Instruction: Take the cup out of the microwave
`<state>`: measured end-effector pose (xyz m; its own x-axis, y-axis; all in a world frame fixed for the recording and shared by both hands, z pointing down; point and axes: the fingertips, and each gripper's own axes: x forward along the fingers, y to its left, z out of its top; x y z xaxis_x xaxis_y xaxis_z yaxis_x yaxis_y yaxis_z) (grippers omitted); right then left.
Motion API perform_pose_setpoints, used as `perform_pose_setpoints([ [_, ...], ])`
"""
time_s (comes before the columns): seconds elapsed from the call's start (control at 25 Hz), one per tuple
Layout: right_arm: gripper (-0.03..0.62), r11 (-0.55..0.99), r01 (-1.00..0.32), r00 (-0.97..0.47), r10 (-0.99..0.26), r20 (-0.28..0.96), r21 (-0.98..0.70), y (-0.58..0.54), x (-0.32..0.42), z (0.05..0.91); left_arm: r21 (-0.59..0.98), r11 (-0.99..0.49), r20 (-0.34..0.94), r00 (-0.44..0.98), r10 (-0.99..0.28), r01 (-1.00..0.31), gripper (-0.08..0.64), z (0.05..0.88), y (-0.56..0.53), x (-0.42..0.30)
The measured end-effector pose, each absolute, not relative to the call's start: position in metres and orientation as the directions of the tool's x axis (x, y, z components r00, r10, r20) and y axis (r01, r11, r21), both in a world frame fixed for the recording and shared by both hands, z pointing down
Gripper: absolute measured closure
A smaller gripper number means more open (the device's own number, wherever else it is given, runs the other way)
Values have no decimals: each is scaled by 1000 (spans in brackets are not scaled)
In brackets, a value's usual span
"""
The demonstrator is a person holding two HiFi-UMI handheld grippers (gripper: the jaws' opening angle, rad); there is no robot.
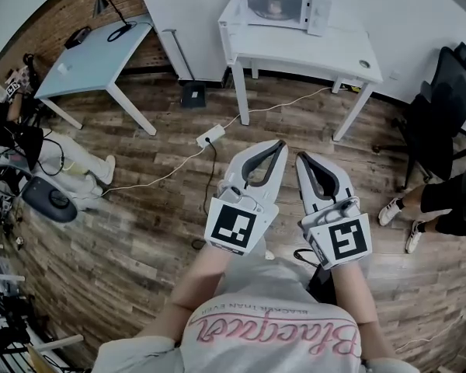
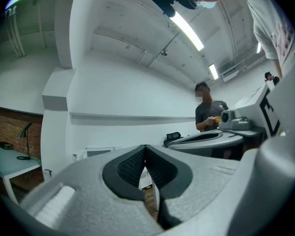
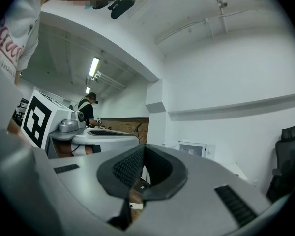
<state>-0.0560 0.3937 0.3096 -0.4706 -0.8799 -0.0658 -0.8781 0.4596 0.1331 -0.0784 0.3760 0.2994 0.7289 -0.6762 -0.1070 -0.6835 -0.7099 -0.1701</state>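
Observation:
Far ahead, the white microwave (image 1: 278, 8) stands on a white table (image 1: 334, 49) with its door closed. Something dim shows behind the window, and I cannot make out the cup. It also appears small in the distance as the microwave (image 2: 99, 152) and microwave (image 3: 192, 149). My left gripper (image 1: 280, 142) and right gripper (image 1: 300, 156) are held side by side over the wooden floor, well short of the table. The jaws of the left gripper (image 2: 145, 147) are closed together with nothing between them. The right gripper (image 3: 144, 147) is shut and empty as well.
A power strip (image 1: 210, 137) with a white cable lies on the floor between me and the table. A pale blue desk (image 1: 93, 53) stands at the left, a black office chair (image 1: 446, 103) at the right. Another person's legs (image 1: 419, 200) are at the right, and a further person (image 2: 209, 113) stands at the back.

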Motion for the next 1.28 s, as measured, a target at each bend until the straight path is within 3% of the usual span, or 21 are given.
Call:
perform_pose_setpoints([
  [1.28,583,390,-913,-397,-917,-42,121,144,-47,299,-165,-778,-94,795,-599,-606,555,291,125,-62],
])
